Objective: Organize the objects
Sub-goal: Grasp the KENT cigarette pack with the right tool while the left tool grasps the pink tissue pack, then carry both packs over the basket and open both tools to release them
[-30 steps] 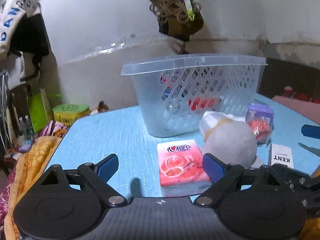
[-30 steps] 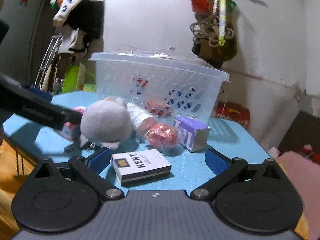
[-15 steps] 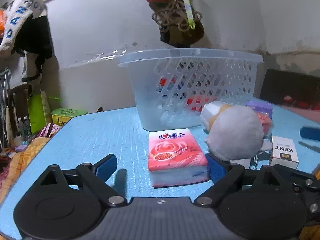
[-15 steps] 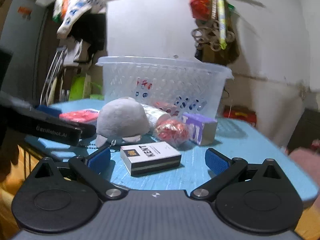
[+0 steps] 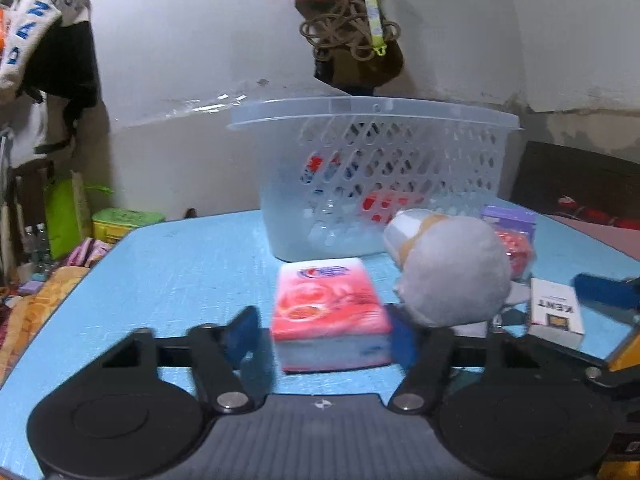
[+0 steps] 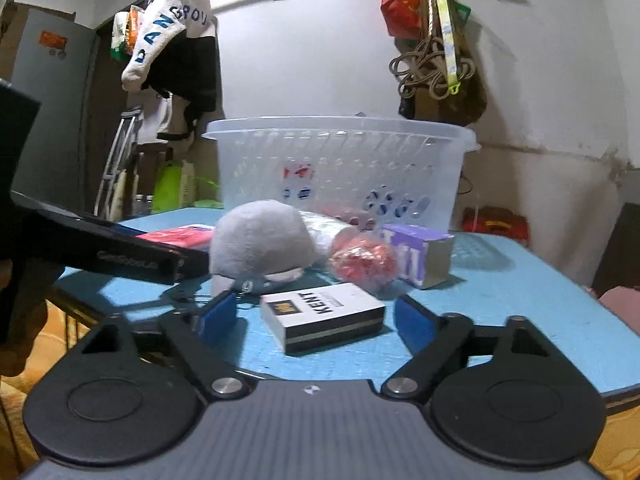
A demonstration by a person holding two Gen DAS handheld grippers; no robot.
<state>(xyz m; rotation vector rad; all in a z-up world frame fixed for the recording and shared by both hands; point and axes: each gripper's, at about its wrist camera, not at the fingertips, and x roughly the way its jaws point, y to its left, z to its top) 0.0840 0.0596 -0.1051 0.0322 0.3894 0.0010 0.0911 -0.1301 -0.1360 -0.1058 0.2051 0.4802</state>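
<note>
A pink tissue pack lies on the blue table between the fingers of my left gripper. Its jaws are closing; the right pad is at the pack's side and a thin gap shows at the left pad. My right gripper is closing too, around a white KENT box, with gaps on both sides. A grey plush sits between the two items. Behind stands the clear basket, with a few items inside. The right gripper's blue fingertip shows beside the KENT box.
A red wrapped ball, a purple box and a wrapped white bottle crowd the space before the basket. The left gripper's black arm crosses the left side. Clothes and bags hang on the wall behind. The table's edge runs close below both grippers.
Both pairs of jaws have narrowed, the left around the tissue pack and the right around the KENT box. Both grippers now sit lower and closer to their items.
</note>
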